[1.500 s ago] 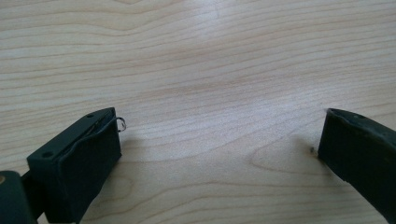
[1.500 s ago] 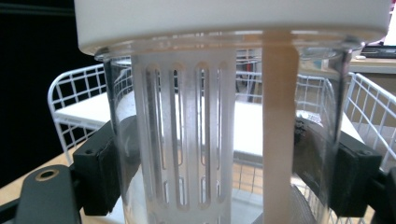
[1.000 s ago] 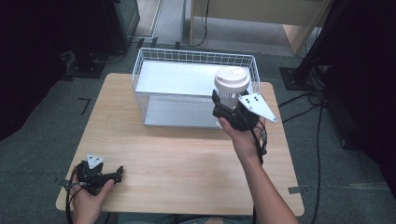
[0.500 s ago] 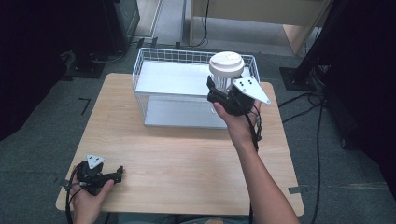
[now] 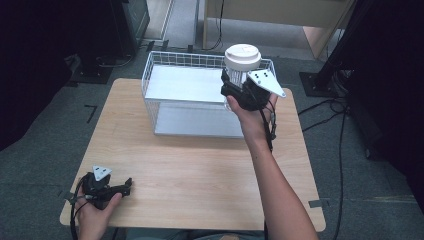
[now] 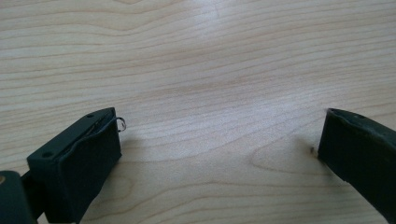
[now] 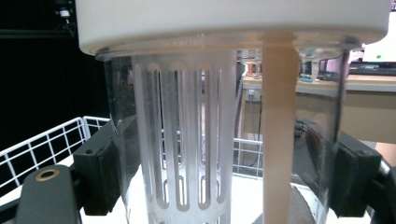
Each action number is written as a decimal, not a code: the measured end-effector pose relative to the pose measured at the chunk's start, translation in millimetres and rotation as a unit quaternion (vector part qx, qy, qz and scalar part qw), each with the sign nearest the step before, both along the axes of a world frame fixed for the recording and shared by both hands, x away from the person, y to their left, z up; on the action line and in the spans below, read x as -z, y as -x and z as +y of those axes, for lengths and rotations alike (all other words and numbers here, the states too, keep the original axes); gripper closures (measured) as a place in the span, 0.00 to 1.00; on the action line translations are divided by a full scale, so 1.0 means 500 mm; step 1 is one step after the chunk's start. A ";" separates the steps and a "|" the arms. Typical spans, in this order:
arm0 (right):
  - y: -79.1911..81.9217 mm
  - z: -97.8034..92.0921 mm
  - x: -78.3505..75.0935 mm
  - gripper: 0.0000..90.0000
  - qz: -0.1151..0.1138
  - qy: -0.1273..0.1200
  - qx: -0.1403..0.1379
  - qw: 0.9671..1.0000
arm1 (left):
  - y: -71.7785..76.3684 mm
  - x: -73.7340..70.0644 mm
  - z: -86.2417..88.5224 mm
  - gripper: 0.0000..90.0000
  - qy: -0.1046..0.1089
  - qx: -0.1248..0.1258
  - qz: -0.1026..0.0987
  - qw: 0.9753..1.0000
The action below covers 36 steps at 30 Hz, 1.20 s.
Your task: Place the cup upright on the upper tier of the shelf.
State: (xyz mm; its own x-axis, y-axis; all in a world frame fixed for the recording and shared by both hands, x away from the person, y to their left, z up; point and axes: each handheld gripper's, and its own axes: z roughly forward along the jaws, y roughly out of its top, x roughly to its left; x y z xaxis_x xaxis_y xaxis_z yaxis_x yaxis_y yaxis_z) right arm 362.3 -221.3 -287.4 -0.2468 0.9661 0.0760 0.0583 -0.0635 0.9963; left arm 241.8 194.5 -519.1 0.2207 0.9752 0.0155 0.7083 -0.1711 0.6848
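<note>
A clear plastic jar with a white lid (image 5: 242, 59) is held upright in the air over the right end of the white wire basket (image 5: 165, 62). My right gripper (image 5: 235, 89) is shut on the jar's body. In the right gripper view the jar (image 7: 224, 140) shows a slotted white insert inside and both pads press its clear wall. My left gripper (image 5: 120, 188) rests on the table (image 5: 190, 170) near the front left corner, held by a hand. Its jaws stand wide apart in the left gripper view (image 6: 219, 154), with only bare wood between them.
The basket has a white flat floor and stands at the back middle of the wooden table. Dark equipment stands and cables lie on the grey floor around the table. A wooden desk stands behind the basket.
My right gripper has carried the jar up and to the left, from the basket's right edge to over its right end. The left gripper has stayed put.
</note>
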 end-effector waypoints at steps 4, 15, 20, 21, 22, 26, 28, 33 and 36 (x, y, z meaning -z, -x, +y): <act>-0.013 0.003 0.002 0.18 -0.001 0.004 0.003 1.000 | 0.000 0.000 0.000 0.00 0.000 0.000 0.000 1.000; -0.069 0.001 0.015 0.18 0.008 0.009 0.018 1.000 | 0.000 0.000 0.000 0.00 0.001 0.000 0.001 1.000; -0.093 0.008 0.022 0.18 0.009 0.019 0.026 0.999 | 0.000 0.000 0.000 0.00 0.001 0.000 0.002 1.000; -0.096 0.009 0.022 0.18 0.008 0.019 0.027 0.999 | 0.000 0.000 0.000 0.00 0.001 0.000 0.001 1.000; -0.100 0.009 0.023 0.18 0.005 0.019 0.029 0.999 | 0.000 0.000 0.000 0.00 0.001 0.000 0.002 1.000; -0.112 0.014 0.022 0.18 0.005 0.029 0.030 0.999 | 0.000 0.000 0.000 0.00 0.001 0.000 0.002 1.000; -0.119 0.017 0.023 0.18 0.002 0.033 0.029 0.999 | 0.000 0.000 0.000 0.00 0.001 0.000 0.002 1.000; -0.143 0.020 0.028 0.18 -0.004 0.022 0.030 0.999 | 0.000 0.000 0.000 0.00 0.000 0.000 0.002 1.000; -0.154 0.022 0.029 0.18 -0.004 0.017 0.033 0.999 | 0.000 0.000 0.000 0.00 0.001 0.000 0.001 1.000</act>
State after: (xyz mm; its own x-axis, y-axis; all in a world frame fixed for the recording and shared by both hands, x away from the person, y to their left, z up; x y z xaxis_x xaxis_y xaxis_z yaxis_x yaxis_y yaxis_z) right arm 439.6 -210.1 -301.9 -0.1837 0.9822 0.0402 0.0469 -0.0321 0.9984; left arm 241.7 194.3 -519.0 0.2201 0.9754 0.0126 0.7104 -0.1692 0.6832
